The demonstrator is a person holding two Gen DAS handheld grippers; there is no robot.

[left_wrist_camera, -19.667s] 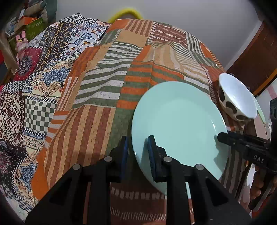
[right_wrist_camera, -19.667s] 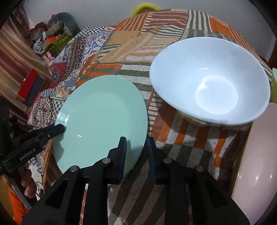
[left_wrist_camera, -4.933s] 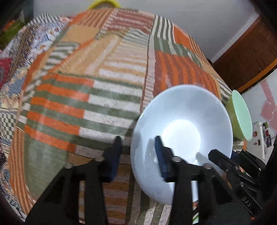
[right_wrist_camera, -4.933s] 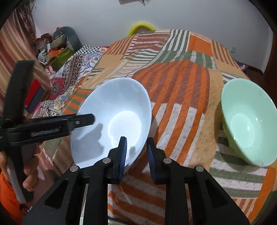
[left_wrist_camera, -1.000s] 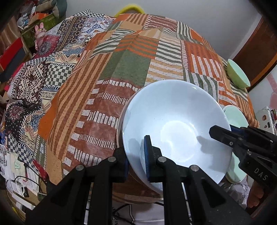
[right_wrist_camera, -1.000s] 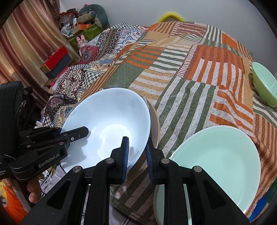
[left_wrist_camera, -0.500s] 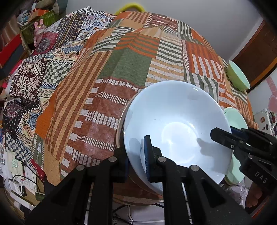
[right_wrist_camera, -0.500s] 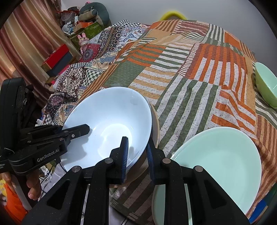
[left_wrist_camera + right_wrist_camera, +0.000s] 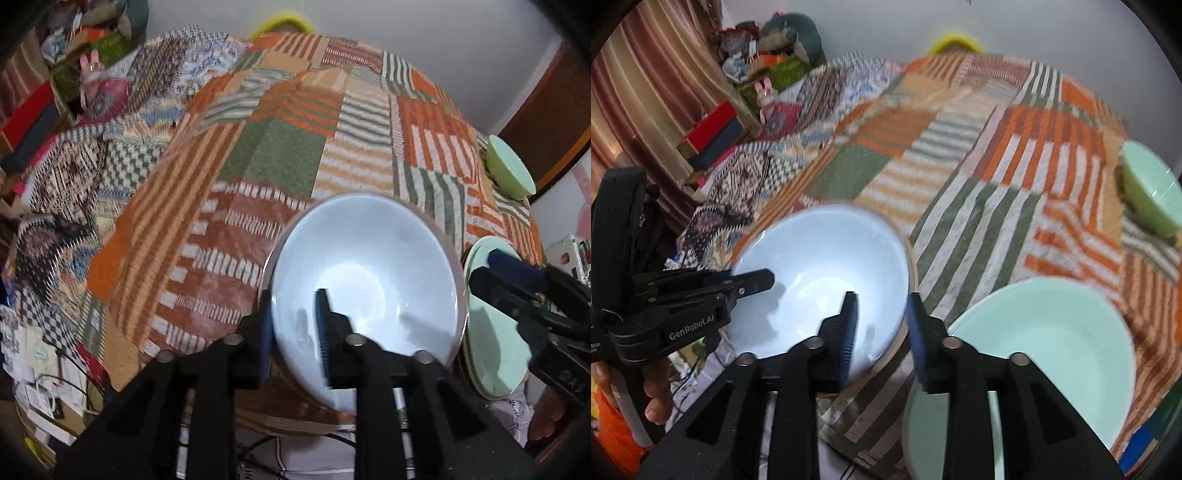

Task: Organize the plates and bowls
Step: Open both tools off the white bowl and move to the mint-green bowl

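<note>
Both tongs, left and right, are apart astride the white bowl's near rim.

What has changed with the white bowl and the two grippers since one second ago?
Both grippers have opened and let go of the white bowl: the left gripper and the right gripper now show wide jaws astride its rim instead of pinching it. The bowl sits in the same spot, on the pink plate. The green plate and the green bowl have not moved.
</note>
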